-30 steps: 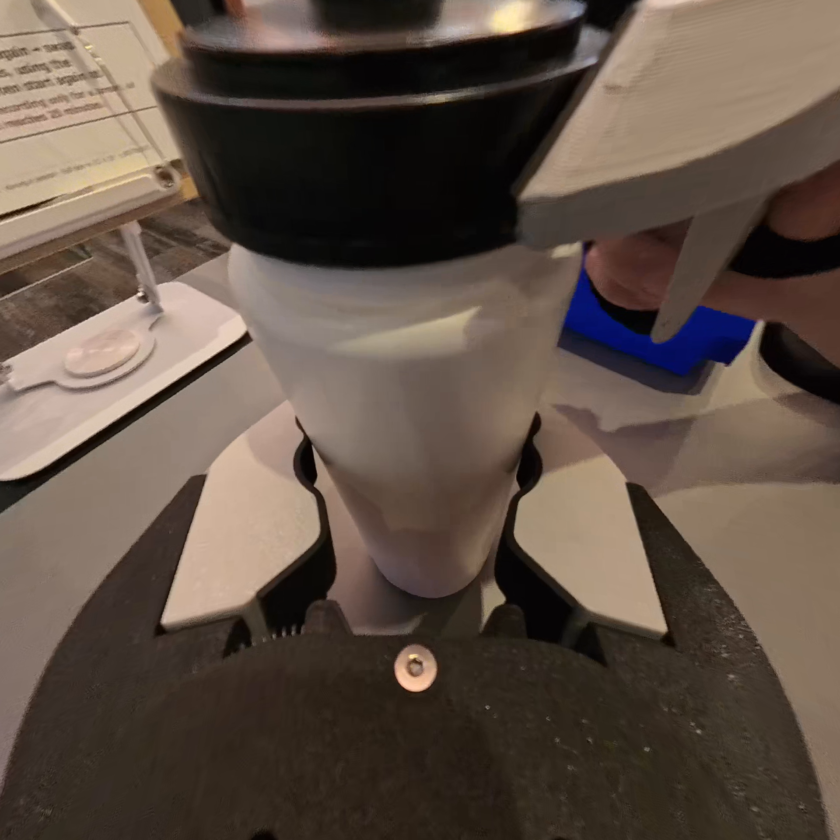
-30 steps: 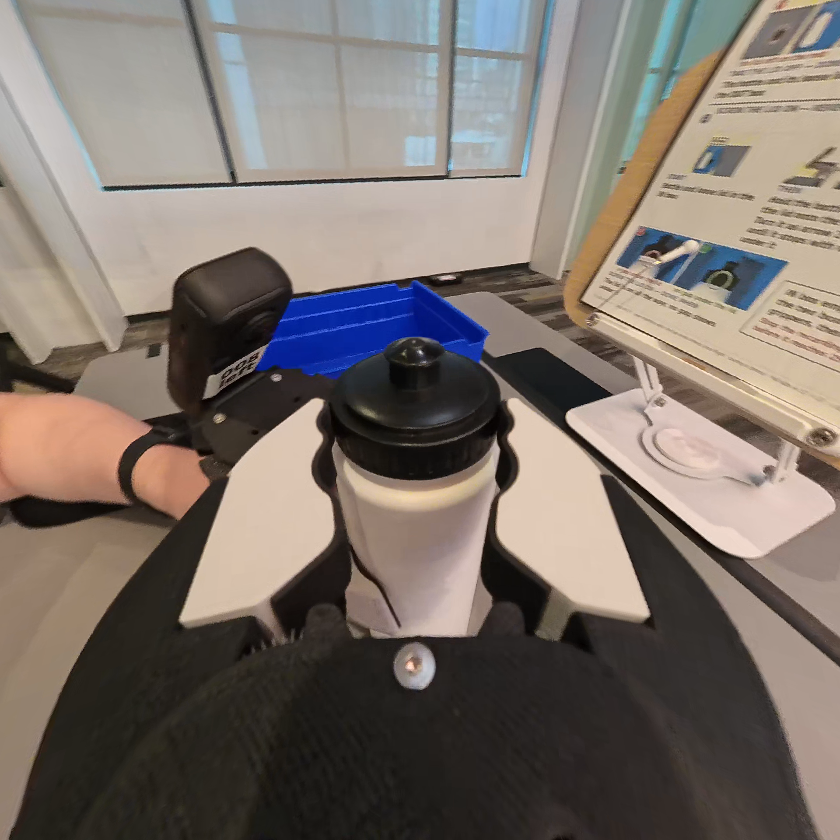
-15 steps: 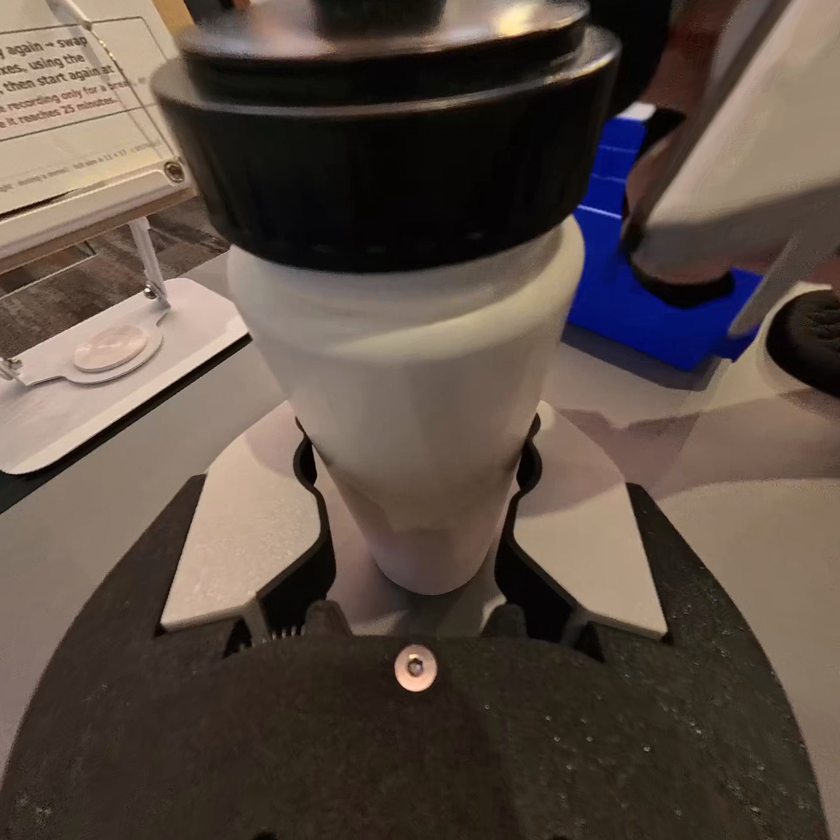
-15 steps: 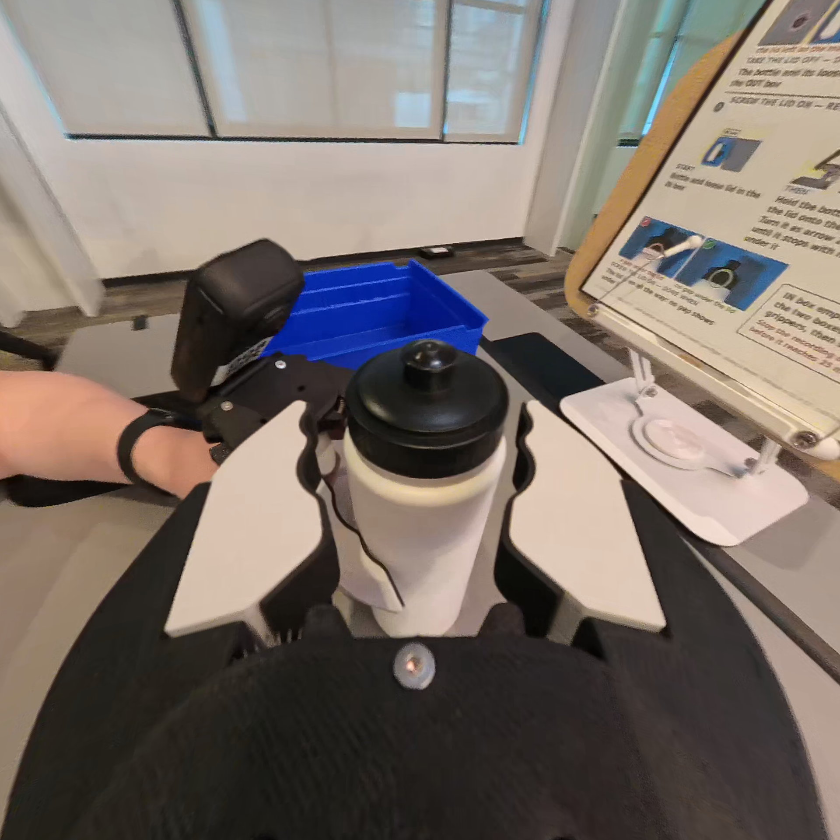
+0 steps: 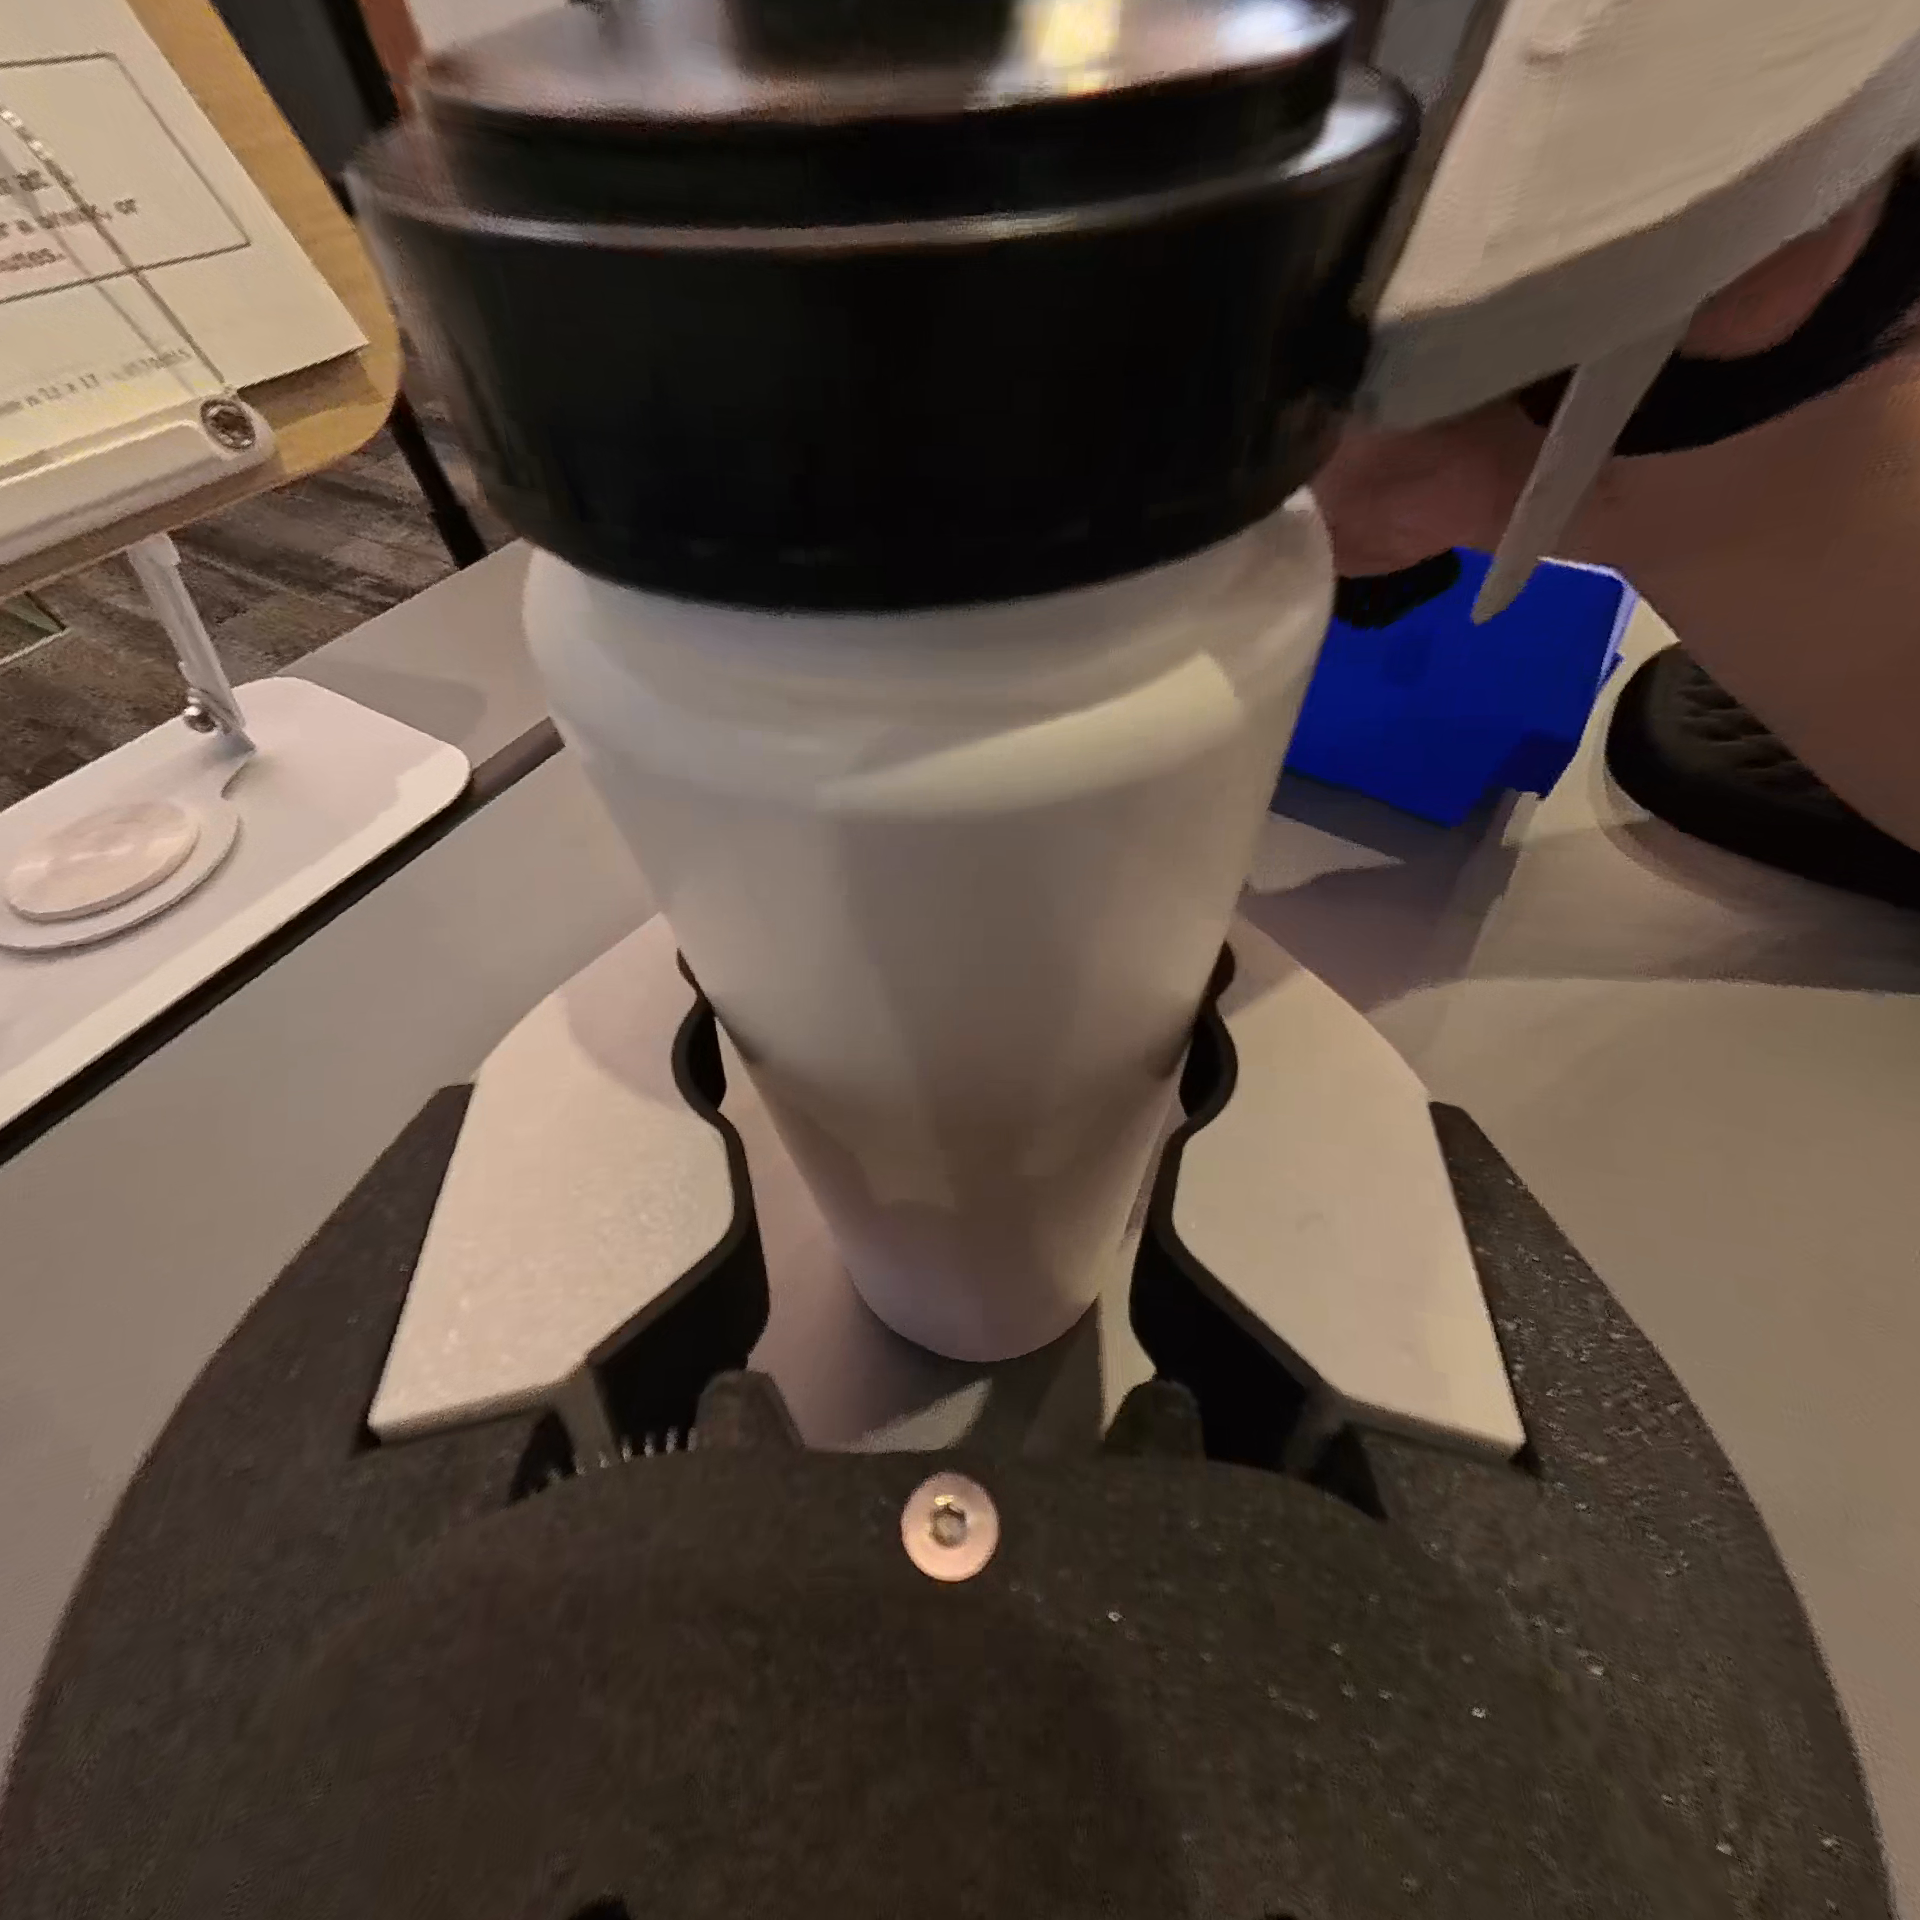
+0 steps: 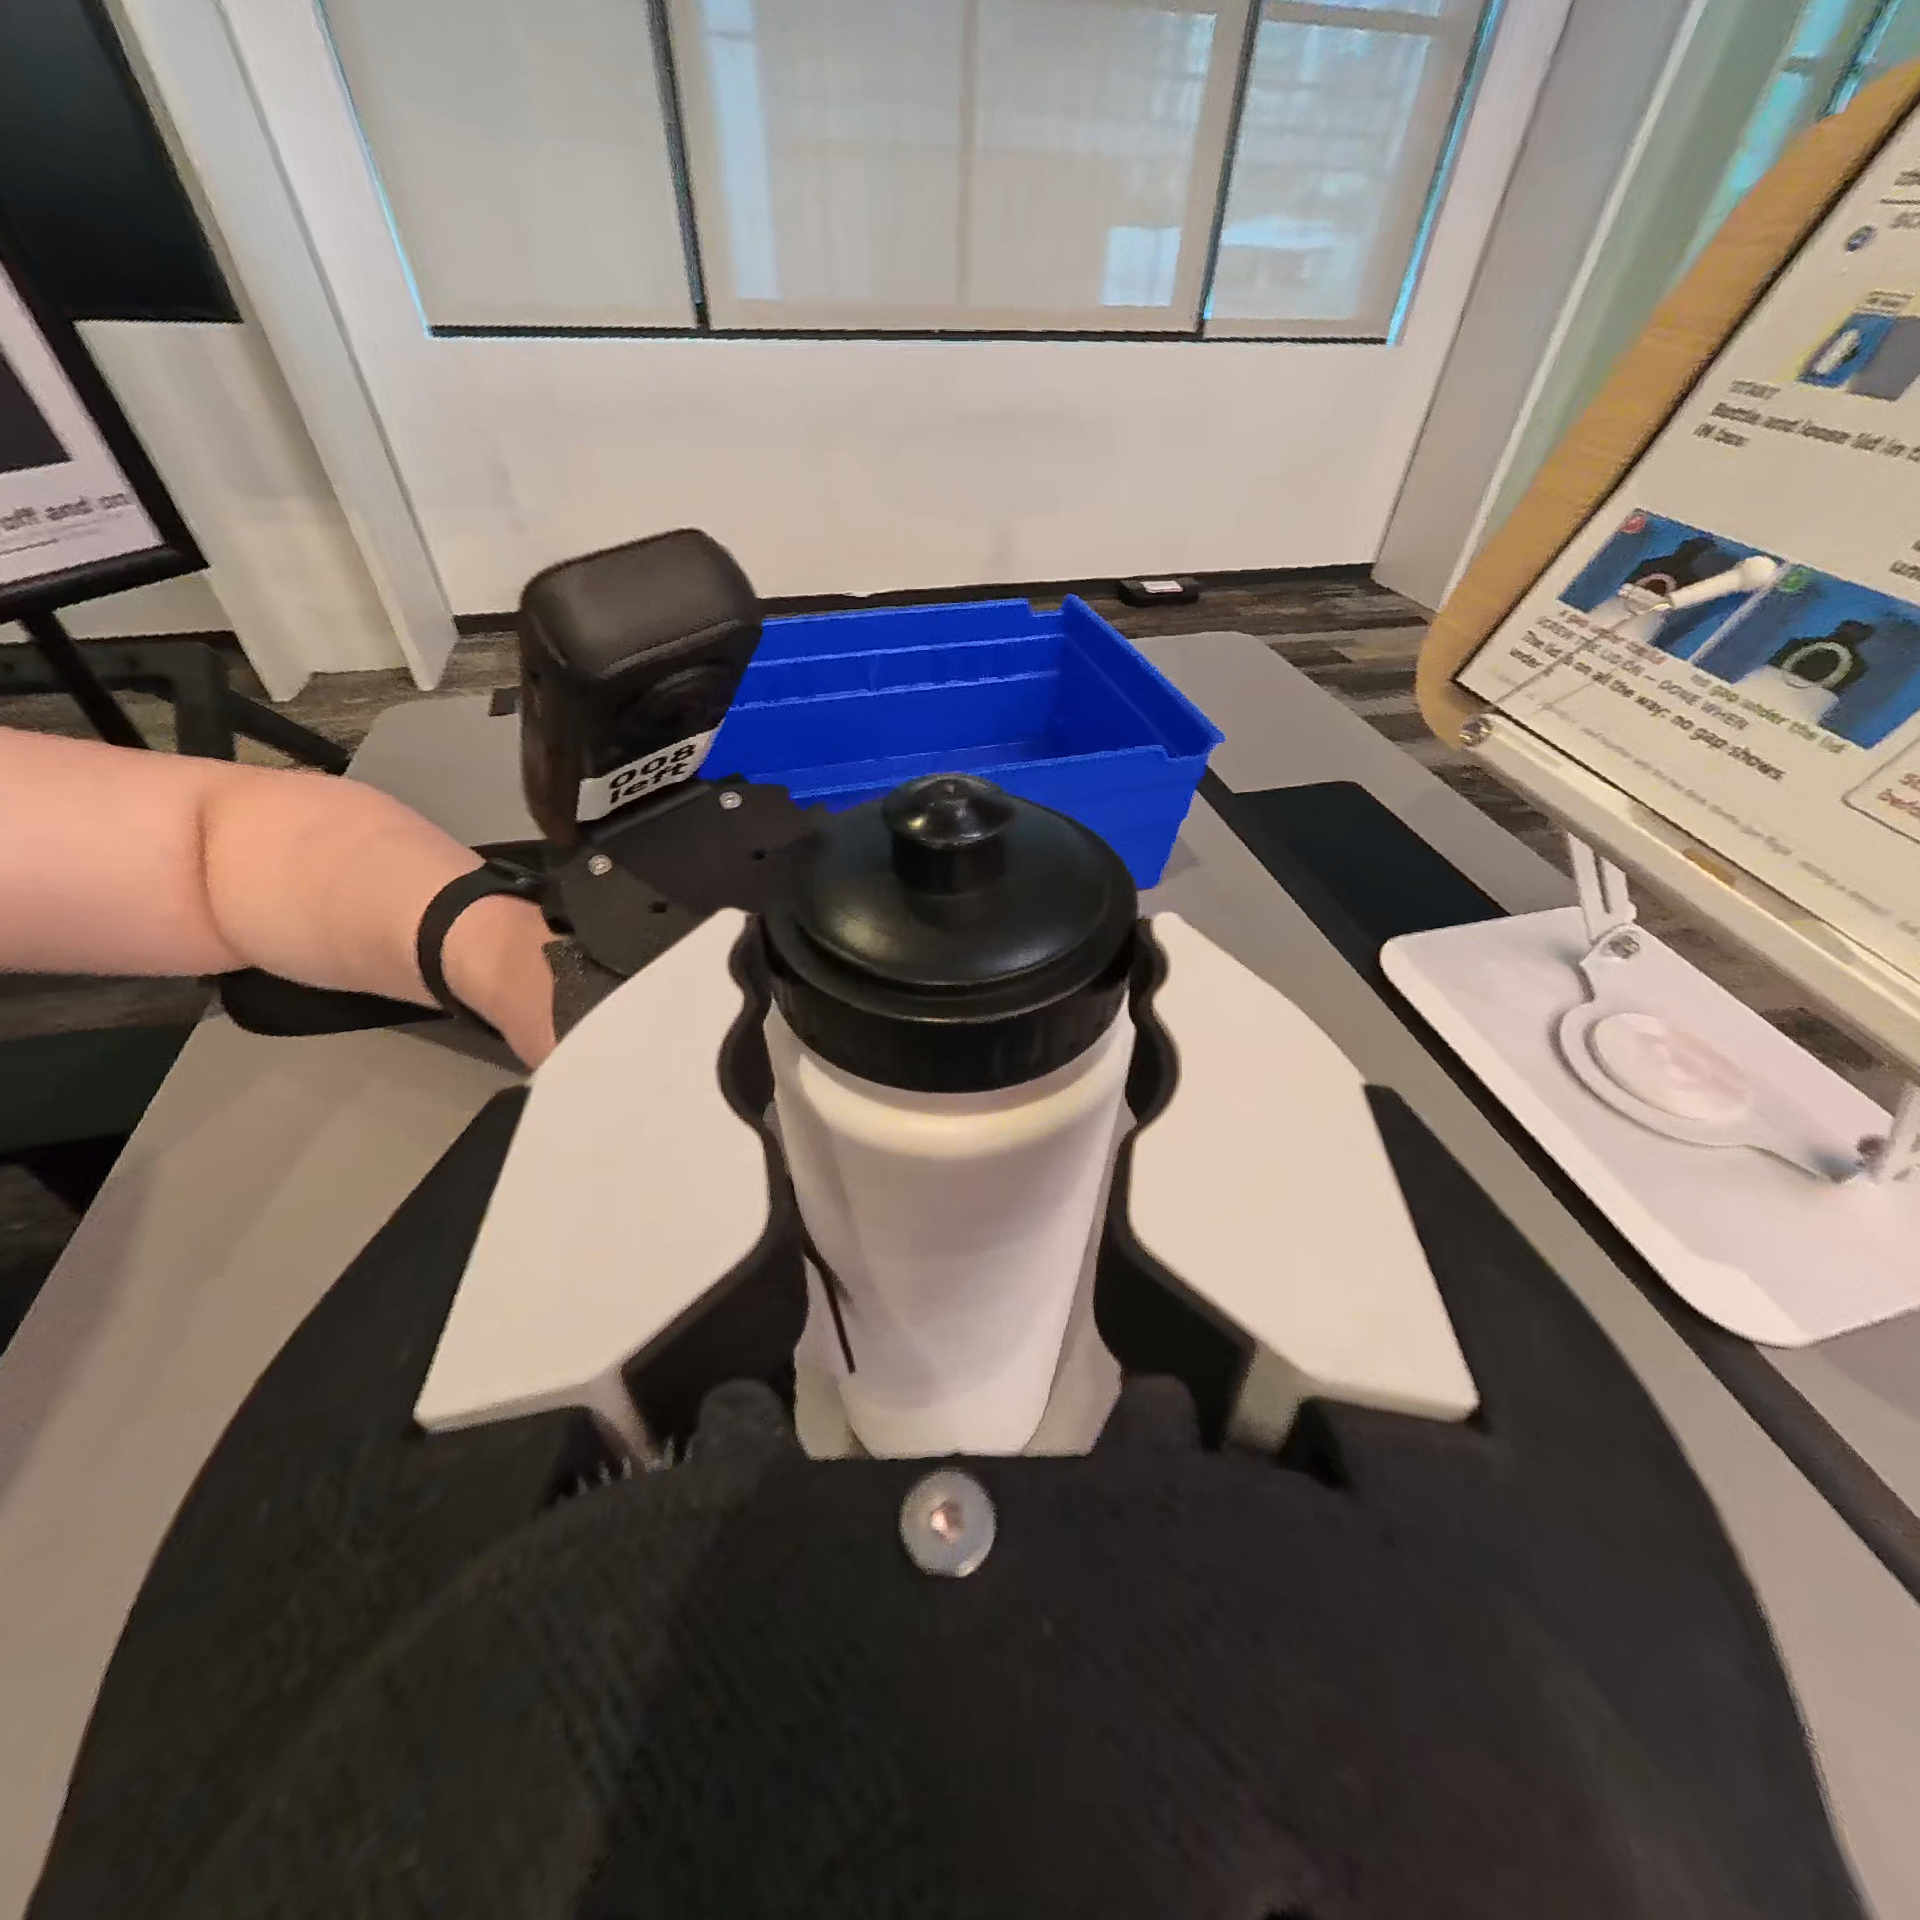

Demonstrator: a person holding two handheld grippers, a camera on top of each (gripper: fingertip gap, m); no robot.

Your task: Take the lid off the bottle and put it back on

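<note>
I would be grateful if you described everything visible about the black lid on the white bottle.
The black plastic screw lid is round and domed, with a ribbed skirt and a closed pull spout knob on top. It sits on the neck of the white plastic bottle, which stands upright on the grey table. The right gripper has its white fingers closed against the lid's sides, while the left gripper clamps the bottle's body lower down.

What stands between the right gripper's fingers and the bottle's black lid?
Nothing visible does. In the right wrist view the right gripper already brackets the black lid, one white finger on each side; contact is hard to judge. The left gripper holds the white bottle lower down, clear of the lid.
</note>
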